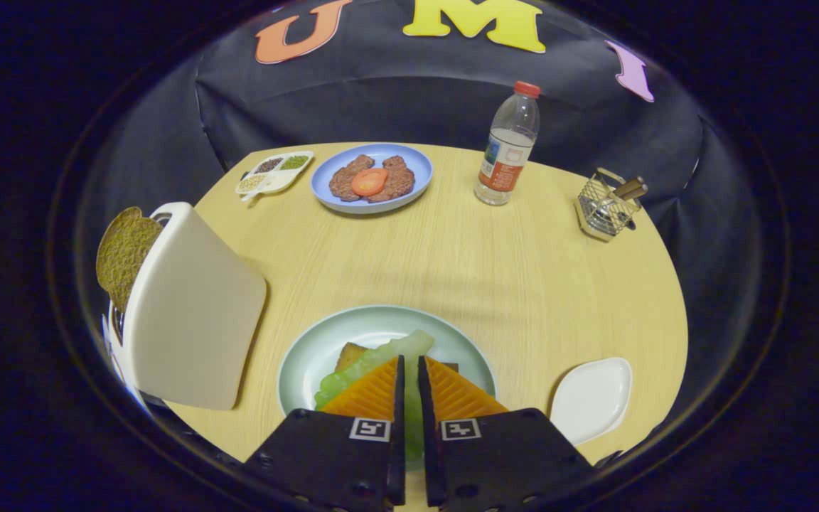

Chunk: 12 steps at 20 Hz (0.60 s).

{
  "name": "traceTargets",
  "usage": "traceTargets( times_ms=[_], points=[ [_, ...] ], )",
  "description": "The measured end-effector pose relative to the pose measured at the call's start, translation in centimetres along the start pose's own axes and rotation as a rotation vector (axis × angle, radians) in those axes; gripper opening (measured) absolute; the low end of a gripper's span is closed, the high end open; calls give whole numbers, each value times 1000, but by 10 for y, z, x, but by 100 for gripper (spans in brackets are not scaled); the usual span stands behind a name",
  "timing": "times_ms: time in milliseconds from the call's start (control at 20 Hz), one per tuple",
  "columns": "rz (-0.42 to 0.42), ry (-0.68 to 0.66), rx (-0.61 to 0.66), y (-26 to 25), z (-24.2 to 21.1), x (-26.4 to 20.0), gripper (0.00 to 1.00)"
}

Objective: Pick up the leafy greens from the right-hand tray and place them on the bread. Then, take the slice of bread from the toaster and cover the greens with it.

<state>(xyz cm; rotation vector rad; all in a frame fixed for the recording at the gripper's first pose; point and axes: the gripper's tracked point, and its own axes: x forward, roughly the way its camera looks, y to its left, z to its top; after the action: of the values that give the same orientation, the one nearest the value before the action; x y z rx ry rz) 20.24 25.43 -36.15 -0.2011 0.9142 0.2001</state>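
Observation:
My gripper [410,364] hangs low over the pale green plate [304,359], its fingers nearly together with a strip of the leafy greens [372,360] pinched in the narrow gap. The greens spread out to the left and just ahead of the fingers, lying over the brown slice of bread [350,353] on that plate; most of this bread is hidden under the fingers. To the left stands the white toaster [193,313], and a second brown bread slice [124,252] sticks up from its slot. The white right-hand tray [592,398] lies bare beside the plate.
Beyond the fingers, at the far side of the round wooden table [495,277], are a blue plate [409,162] with two patties and a tomato slice, a small seasoning dish [274,172], a water bottle [507,146] and a wire utensil basket [605,208].

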Motion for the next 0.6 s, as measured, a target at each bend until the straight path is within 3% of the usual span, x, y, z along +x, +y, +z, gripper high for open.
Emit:
traceTargets(
  times_ms=[50,100,150,200,600],
  points=[
    [-38,-24,3,-6,4,-6,13],
    [-83,-57,13,-12,8,-16,22],
    [-88,-86,26,-9,11,-28,23],
    [-102,-112,33,-7,14,-34,31],
    [-118,-293,42,42,30,-112,55]
  ],
)
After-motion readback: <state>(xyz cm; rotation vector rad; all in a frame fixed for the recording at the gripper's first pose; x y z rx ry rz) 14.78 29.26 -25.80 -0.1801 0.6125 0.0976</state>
